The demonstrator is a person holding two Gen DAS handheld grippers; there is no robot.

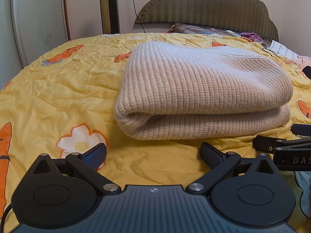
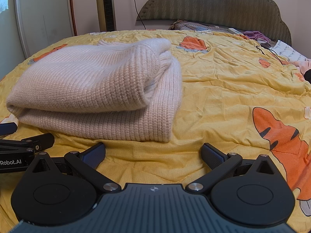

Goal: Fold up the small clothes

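Observation:
A cream knitted sweater (image 1: 202, 89) lies folded in a thick stack on the yellow bedspread (image 1: 58, 89). In the right wrist view the same sweater (image 2: 93, 89) sits left of centre, its folded edges facing me. My left gripper (image 1: 153, 156) is open just in front of the sweater's near edge, nothing between its fingers. My right gripper (image 2: 153, 156) is open too, low over the bedspread (image 2: 223, 89), a little short of the sweater's right corner. Each gripper shows at the other view's edge: the right one (image 1: 281, 147) and the left one (image 2: 25, 145).
The bed has a padded green headboard (image 1: 213, 5). Pillows, a white remote (image 2: 235, 31), purple cloth (image 2: 254, 35) and papers (image 2: 285, 52) lie at the far right by the headboard. A tower fan (image 1: 110, 7) and a wardrobe door (image 1: 38, 19) stand behind the bed's far left.

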